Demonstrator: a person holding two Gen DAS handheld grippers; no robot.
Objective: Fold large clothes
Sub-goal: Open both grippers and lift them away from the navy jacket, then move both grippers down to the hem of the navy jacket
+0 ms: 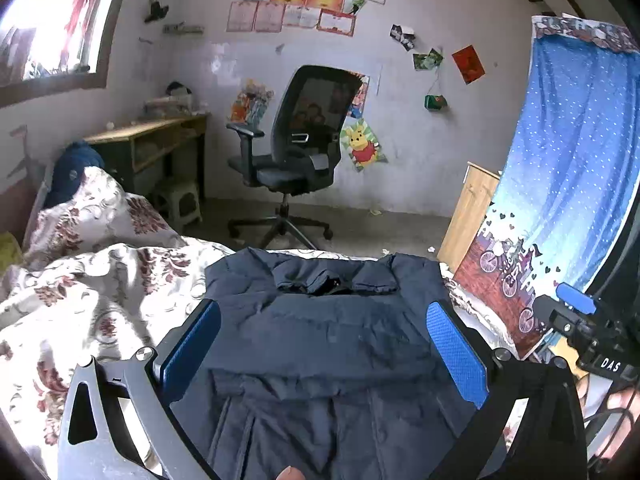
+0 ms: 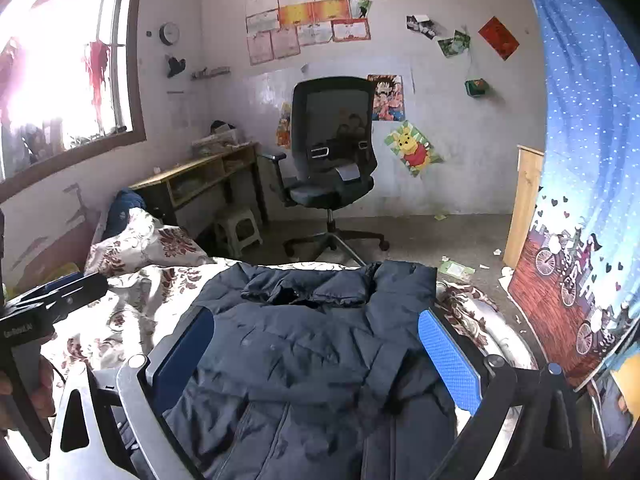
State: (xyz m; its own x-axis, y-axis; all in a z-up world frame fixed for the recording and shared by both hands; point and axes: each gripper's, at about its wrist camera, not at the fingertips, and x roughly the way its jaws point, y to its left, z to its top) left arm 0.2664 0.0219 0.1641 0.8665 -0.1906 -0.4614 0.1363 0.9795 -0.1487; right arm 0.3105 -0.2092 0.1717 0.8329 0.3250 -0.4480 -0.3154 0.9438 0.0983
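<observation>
**A:** Where is the garment?

**B:** A dark navy padded jacket [image 1: 320, 320] lies spread flat on the bed, on a white quilt with maroon flowers [image 1: 92, 288]. Its collar [image 1: 332, 276] is at the far end, toward the room, and the body runs back toward the near edge of both views. In the right wrist view the same jacket [image 2: 304, 344] fills the near middle, with the collar [image 2: 308, 288] bunched at the far end.

**A:** And the tongs?

**B:** The left gripper [image 1: 324, 344] is spread wide, blue pads well apart, one over each side of the jacket's chest. Nothing is pinched between them (the cloth below looks slack). The right gripper [image 2: 316, 360] stands the same way: fingers wide, holding nothing, poised above the jacket.

**A:** Can each be seen from the other camera?

**B:** Partly. At the right edge of the left wrist view the right gripper's black body and one blue pad [image 1: 576, 304] show, with fingers of a hand just below. At the left edge of the right wrist view, the left gripper's dark body shows beside the quilt [image 2: 120, 312].

**A:** What lies beyond the bed?

**B:** A black office chair [image 1: 296, 148] stands on the floor in the far middle, a wooden desk [image 1: 148, 140] to its left under the window, and a blue curtain [image 1: 568, 160] hangs at the right.
</observation>
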